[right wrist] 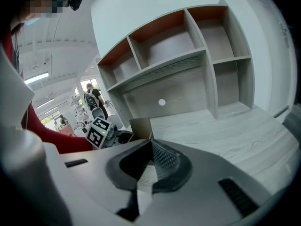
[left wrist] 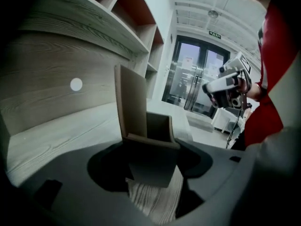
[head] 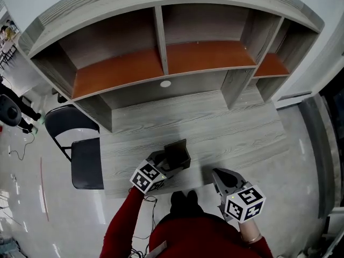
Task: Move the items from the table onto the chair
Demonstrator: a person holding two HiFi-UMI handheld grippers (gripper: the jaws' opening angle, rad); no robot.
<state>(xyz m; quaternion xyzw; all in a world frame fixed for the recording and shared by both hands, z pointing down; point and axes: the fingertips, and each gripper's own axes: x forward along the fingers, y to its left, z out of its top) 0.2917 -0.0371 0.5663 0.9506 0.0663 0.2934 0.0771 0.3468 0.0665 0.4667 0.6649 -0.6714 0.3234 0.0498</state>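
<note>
A small brown cardboard box (head: pixel 180 156) with one flap standing up sits near the front edge of the grey wood table (head: pixel 231 133). My left gripper (head: pixel 165 163) reaches in from its left side, and its jaws are shut on the box's near wall (left wrist: pixel 150 140). The raised flap (left wrist: pixel 131 102) stands just past the jaws. To the right, at the table's front edge, my right gripper (head: pixel 216 172) is shut and holds nothing; its jaws (right wrist: pixel 151 140) meet at a point. The black folding chair (head: pixel 86 163) stands left of the table with a bare seat.
A hutch (head: pixel 166 58) with orange-backed shelves rises along the back of the table. A dark office chair (head: pixel 8 112) stands far left. A cable lies on the floor left of the folding chair. A person (right wrist: pixel 91 95) stands far off.
</note>
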